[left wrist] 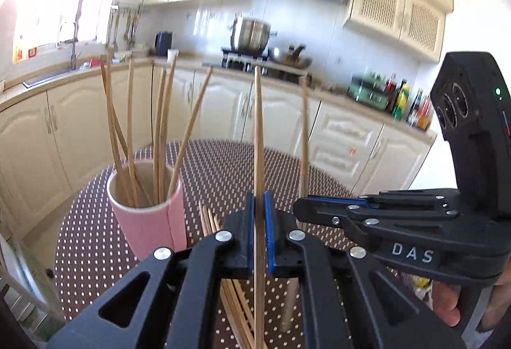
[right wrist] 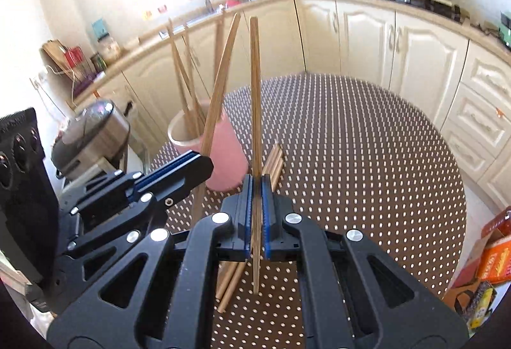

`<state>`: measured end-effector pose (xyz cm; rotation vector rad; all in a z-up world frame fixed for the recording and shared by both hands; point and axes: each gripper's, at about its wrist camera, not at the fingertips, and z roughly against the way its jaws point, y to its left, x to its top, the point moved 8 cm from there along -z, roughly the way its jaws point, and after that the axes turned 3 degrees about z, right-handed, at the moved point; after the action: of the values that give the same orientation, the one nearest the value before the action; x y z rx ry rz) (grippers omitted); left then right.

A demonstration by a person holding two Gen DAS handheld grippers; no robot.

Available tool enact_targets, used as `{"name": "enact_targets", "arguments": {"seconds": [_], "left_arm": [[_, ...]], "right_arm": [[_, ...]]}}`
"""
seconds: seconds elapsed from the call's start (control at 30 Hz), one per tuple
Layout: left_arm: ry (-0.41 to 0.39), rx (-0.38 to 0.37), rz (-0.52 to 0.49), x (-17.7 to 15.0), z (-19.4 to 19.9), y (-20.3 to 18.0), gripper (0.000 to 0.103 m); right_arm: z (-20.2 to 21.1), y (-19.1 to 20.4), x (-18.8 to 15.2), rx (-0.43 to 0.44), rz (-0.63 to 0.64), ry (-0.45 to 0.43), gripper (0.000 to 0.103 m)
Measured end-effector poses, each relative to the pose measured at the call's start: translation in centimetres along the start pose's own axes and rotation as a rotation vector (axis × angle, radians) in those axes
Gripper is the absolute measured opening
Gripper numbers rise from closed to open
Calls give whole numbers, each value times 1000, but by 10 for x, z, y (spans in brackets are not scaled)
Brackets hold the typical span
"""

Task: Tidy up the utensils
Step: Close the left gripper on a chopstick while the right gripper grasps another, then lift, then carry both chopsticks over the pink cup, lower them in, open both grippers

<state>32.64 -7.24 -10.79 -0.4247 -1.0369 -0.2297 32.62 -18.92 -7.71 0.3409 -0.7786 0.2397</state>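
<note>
My left gripper [left wrist: 259,199] is shut on one wooden chopstick [left wrist: 258,132], which stands nearly upright above the dotted brown table [left wrist: 95,237]. Just right of it, my right gripper [left wrist: 301,210] pinches a second chopstick [left wrist: 305,132]. In the right wrist view, the right gripper [right wrist: 257,186] clamps its upright chopstick [right wrist: 255,93]. The left gripper [right wrist: 204,162] holds its own chopstick [right wrist: 220,87] beside the pink cup [right wrist: 226,163]. That pink cup [left wrist: 150,231] holds several chopsticks. Loose chopsticks [left wrist: 210,221] [right wrist: 274,160] lie on the table below both grippers.
Cream kitchen cabinets ring the table. A steel pot [left wrist: 250,33] sits on the stove, and bottles [left wrist: 399,96] stand on the counter at right. A rice cooker [right wrist: 92,132] is left of the table. Orange boxes [right wrist: 491,253] sit off its right edge.
</note>
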Motion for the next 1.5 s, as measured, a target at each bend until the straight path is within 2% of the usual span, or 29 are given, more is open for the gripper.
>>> {"name": "enact_targets", "arguments": {"seconds": [0.17,0.27,0.6,0.87,1.07,1.17,1.4,1.5], "left_arm": [[-129,-10,18,21,24,6,6],[-203,11,17,34,33,9,6],[-341,60,31,64,54,39,6],[-470,148,59,101,65,75,6],[-529,187,105,120,60,94,6],[-518,176,121,122,48,100,6],[-535,221,104,118,27,111,6],[-526,228,95,115,20,113,6]], "right_arm": [[15,20,18,21,30,-63,6],[15,36,28,29,56,-79,6],[2,64,54,57,72,-124,6],[5,71,76,66,70,-177,6],[7,72,97,74,66,-225,6],[11,73,106,77,65,-261,6],[16,73,125,67,61,-344,6],[10,73,128,60,58,-347,6]]}}
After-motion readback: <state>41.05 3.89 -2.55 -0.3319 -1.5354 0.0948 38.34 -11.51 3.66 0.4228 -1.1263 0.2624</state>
